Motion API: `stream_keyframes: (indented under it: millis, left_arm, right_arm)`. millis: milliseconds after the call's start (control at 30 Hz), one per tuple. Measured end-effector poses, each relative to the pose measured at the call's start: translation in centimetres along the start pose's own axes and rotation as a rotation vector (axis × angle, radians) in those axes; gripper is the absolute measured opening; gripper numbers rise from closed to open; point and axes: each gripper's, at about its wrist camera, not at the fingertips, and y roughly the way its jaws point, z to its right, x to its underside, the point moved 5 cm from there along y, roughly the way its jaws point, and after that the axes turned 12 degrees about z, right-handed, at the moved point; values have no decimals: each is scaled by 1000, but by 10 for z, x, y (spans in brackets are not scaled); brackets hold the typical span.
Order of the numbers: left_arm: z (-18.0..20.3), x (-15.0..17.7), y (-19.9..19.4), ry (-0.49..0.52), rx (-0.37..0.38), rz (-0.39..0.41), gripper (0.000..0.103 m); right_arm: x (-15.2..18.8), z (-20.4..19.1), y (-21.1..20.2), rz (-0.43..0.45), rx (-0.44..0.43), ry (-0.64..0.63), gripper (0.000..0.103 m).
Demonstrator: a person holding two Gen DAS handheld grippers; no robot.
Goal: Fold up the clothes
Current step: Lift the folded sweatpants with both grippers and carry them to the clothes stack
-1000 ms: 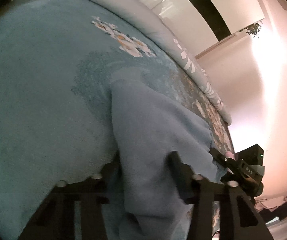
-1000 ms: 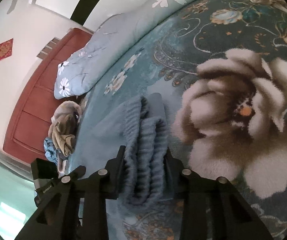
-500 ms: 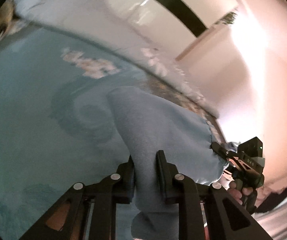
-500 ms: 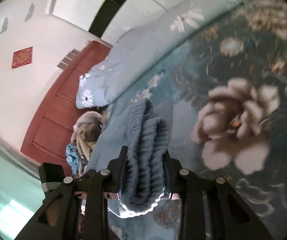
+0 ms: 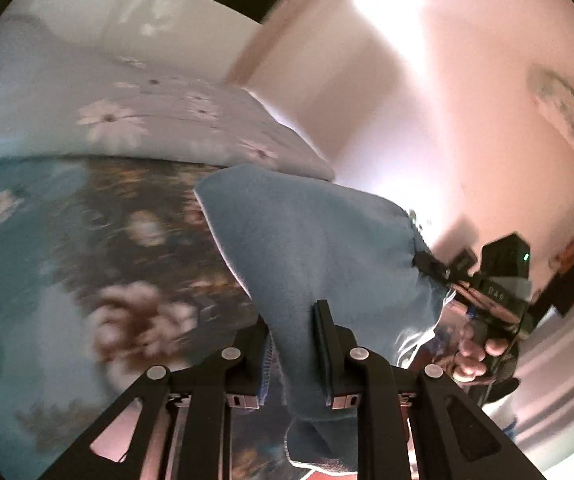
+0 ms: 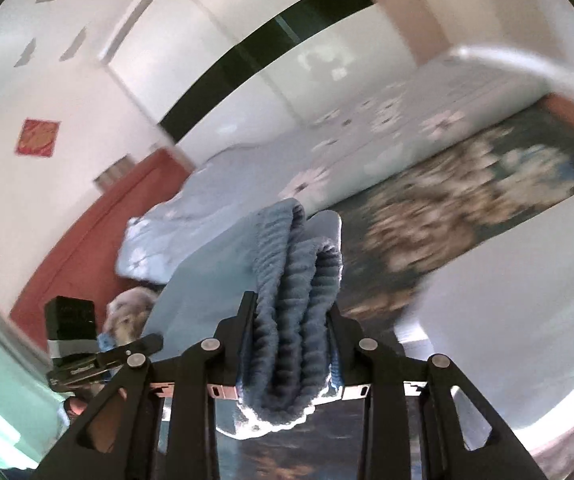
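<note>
Garment: blue knit sweater (image 5: pixel 319 248), lifted above the bed and stretched between the two claws; smooth face toward the left wrist camera, ribbed band (image 6: pixel 295 304) bunched in the right wrist view.
Left claw (image 5: pixel 293 344): fingers clamped together on one edge of the sweater, cloth hanging down between and below them.
Right claw (image 6: pixel 291 320): fingers pressed on the thick ribbed fold, which fills the gap; seen from the left wrist (image 5: pixel 433 266), its tip pinches the far corner of the cloth.
Right hand (image 5: pixel 477 354): wrapped round the claw's grip, low at the right.
Bed: floral teal blanket (image 5: pixel 87 264) under the garment, blurred.
Quilt: pale blue with white daisies (image 6: pixel 351 152), along the far side of the bed.
Headboard: red-brown wood (image 6: pixel 87 248).
Other laundry: a beige-grey heap (image 6: pixel 129 312) near the headboard, probably clothes; too blurred to tell.
</note>
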Motion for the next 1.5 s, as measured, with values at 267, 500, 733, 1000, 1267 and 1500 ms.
stream_keyframes:
  millis: [267, 500, 733, 1000, 1267, 1500]
  left_arm:
    - [98, 7, 107, 46, 57, -63, 21]
    - [124, 55, 170, 183, 11, -115, 24]
    - [91, 93, 179, 150, 45, -190, 31]
    - [92, 59, 138, 242, 5, -78, 33]
    - [124, 64, 141, 331, 58, -76, 35]
    - [131, 97, 151, 405, 70, -161, 36]
  right_arm:
    - [-57, 108, -60, 54, 133, 68, 32]
    - [-62, 190, -70, 84, 210, 167, 33]
    - [-18, 252, -65, 110, 199, 323, 35]
    - [-43, 222, -90, 160, 343, 164, 38]
    - [-57, 163, -68, 174, 389, -65, 38]
    - [-31, 159, -25, 51, 423, -130, 38]
